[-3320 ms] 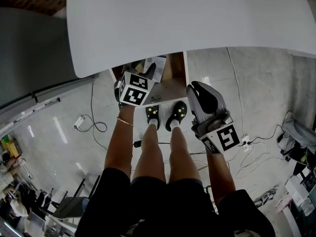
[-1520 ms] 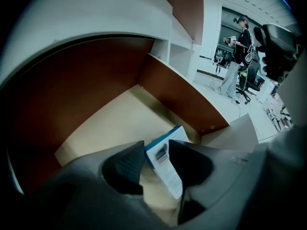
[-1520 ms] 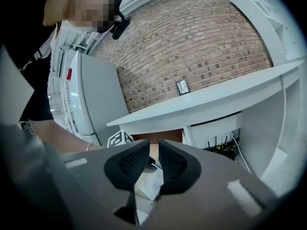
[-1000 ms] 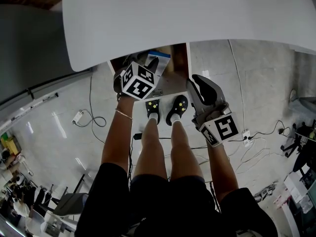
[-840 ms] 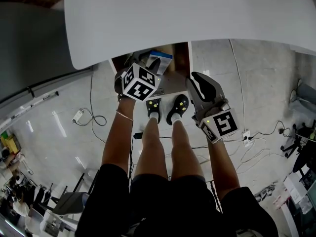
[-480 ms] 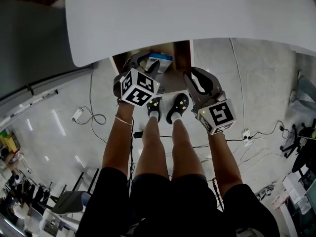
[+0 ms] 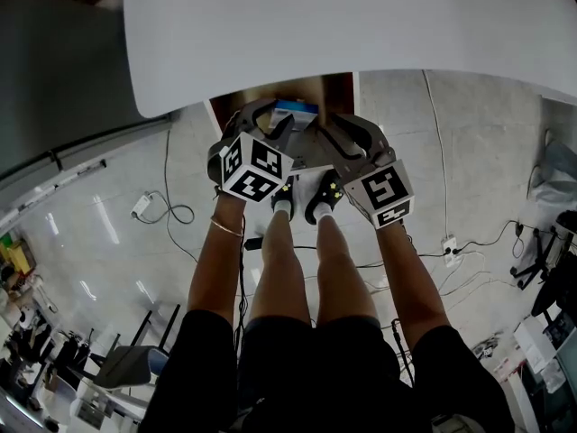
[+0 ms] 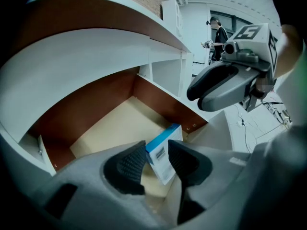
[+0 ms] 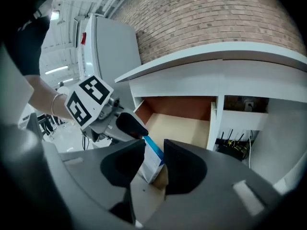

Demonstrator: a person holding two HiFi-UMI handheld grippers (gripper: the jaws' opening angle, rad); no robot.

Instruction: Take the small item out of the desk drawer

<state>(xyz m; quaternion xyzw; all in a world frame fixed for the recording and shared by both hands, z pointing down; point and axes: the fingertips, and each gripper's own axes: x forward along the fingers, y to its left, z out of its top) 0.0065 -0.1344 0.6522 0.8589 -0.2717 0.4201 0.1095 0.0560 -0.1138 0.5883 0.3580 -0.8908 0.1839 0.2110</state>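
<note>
At the left of the head view our left gripper reaches under the edge of the desk into the open drawer. In the left gripper view its pads are clamped on two sides of the box, a small white one with a blue top. The box stands tilted at the drawer's front, in the lower middle of that view.

We judge the drawer opened and the box grasped. What is left is to lift the box clear and bring it out. We cannot tell whether its lower corner rests on the drawer floor.

To the right, our right gripper has its jaws apart and pressing on nothing. In the right gripper view the box shows through their gap. The left gripper view places this gripper at the upper right of the frame, apart from the box, so we take it to be empty.

Against the head view of some three seconds ago, the left gripper sits in much the same spot by the drawer, and the box shows a little nearer the centre under the desk edge. The right gripper was out at the right of the drawer, pointing up the frame. It has swung in toward the upper left and now points at the box, and its jaws have just been opening
</note>
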